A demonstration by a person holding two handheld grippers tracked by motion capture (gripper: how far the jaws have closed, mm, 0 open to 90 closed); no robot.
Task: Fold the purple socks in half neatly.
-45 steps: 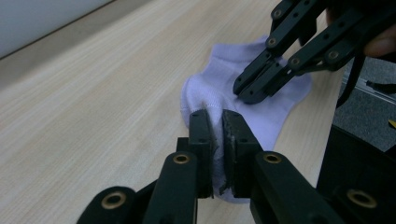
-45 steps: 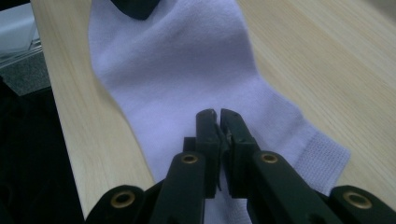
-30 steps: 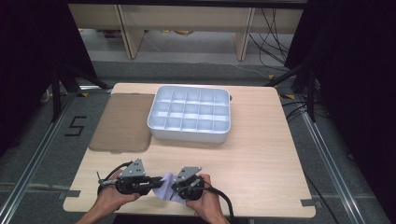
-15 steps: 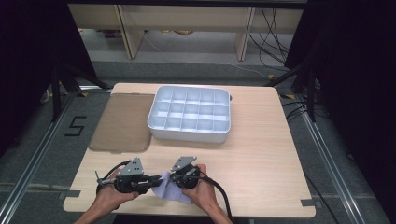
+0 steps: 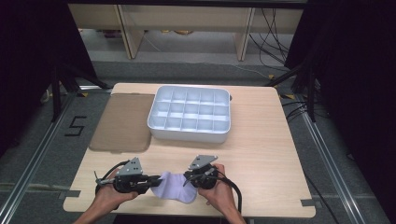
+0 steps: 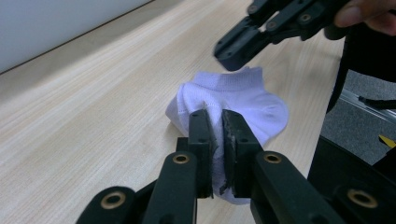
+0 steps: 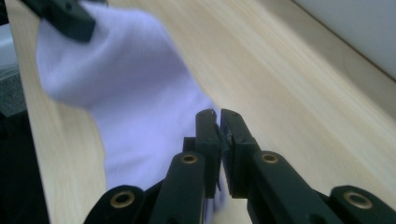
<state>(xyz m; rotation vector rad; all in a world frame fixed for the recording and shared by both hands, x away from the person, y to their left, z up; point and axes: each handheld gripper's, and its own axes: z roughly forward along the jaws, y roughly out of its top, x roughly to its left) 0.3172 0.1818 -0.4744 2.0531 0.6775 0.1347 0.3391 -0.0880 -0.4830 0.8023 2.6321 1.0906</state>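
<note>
Lying flat on the pale wooden table [image 5: 261,154], well in front of the white plastic compartment tray [image 5: 189,113], the small lavender knit ankle sock [image 5: 173,187] is pinched from both ends, probably so it can be spread or folded. The left gripper [image 6: 214,122] has its jaws clamped on a gathered fold of the sock's near end. The right gripper [image 7: 217,122] has its jaws pressed together on the sock's opposite edge. Both hands rest low at the table edge nearest the person, far from the tray, with the grippers pointing inward at each other.
</note>
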